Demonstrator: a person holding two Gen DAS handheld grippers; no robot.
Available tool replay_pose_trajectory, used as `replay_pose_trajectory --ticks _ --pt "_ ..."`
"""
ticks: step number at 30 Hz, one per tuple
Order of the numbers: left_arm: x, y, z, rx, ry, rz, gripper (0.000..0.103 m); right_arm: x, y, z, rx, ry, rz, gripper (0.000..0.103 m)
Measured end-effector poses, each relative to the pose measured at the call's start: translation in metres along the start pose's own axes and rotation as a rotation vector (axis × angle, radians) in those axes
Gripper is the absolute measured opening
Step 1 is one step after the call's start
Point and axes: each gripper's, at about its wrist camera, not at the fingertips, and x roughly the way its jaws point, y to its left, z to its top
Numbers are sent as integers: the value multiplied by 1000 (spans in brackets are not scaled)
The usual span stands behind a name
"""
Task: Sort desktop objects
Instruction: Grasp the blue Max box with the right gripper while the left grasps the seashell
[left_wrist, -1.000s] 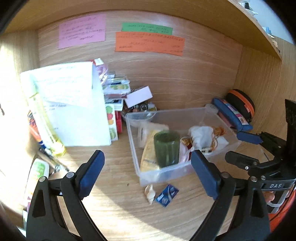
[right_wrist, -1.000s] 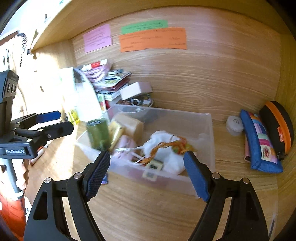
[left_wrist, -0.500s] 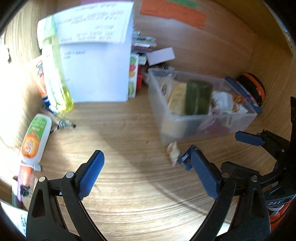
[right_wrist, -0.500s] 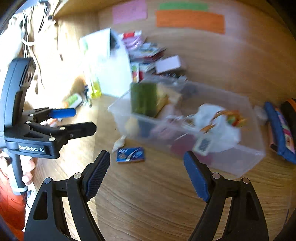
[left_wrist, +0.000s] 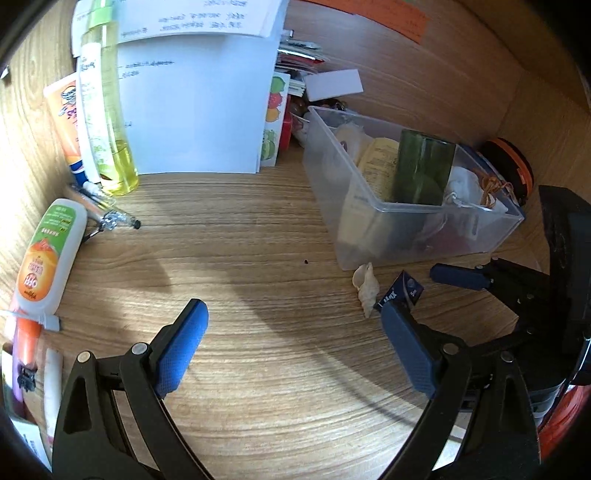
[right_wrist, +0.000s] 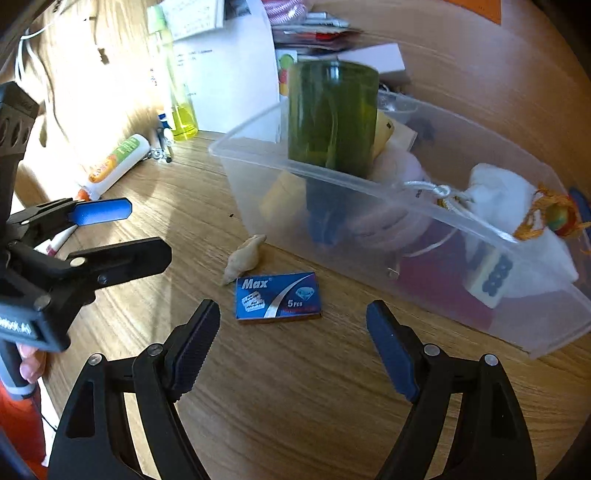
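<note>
- The desk is wood with a clear grain, and sunlight lies across its left part.
- The clear plastic bin is rectangular with thin walls that you can see through. Inside it stand a dark green cylinder, a white cloth pouch with an orange cord, and some yellowish packets.
- Just in front of the bin lies a small flat blue box, glossy, with the word "Max" printed on it. A pale spiral seashell lies just beside its far left corner.
- Your right gripper has its fingers wide apart and holds nothing; the blue box lies just beyond the tips, not touched.
- Your left gripper is also spread wide and empty, above bare wood; the seashell and the blue box lie near its right fingertip.
- At the far left stand a yellow bottle and white paper sheets; a white tube lies flat there.
</note>
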Motion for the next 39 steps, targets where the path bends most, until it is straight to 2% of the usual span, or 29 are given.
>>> replay_pose_trajectory --ticks 6,8,9,12,17,22,26,30,33,37,38,39 --pt "10 0 3 -10 27 -22 96 5 8 5 -34 -14 -13 74" --pt "10 -1 3 -9 26 -27 96 6 12 5 -59 -13 -24 68" --pt "10 -1 3 -8 26 -27 96 5 14 5 -70 -18 -19 59" --pt "10 -3 3 -3 28 -23 96 4 15 5 -80 -25 -18 45" --pt "15 -15 3 19 42 -17 96 -5 7 -1 -46 -29 -4 44" --pt "19 -31 5 44 39 -9 94 -29 -11 -10 -19 -77 -14 44" --pt "29 -42 5 59 74 -6 78 -41 -30 -19 5 -87 -15 44" --pt "34 -51 7 66 71 16 77 -52 -51 -25 37 -100 -22 44" --pt "38 -59 8 90 65 52 70 -58 -63 -27 66 -114 -9 44" --pt "43 -74 6 161 51 115 56 -61 -69 -27 89 -126 20 45" --pt "42 -77 5 172 47 107 50 -60 -67 -26 89 -128 26 45" --pt "42 -78 5 176 46 101 48 -60 -66 -25 85 -129 32 45"
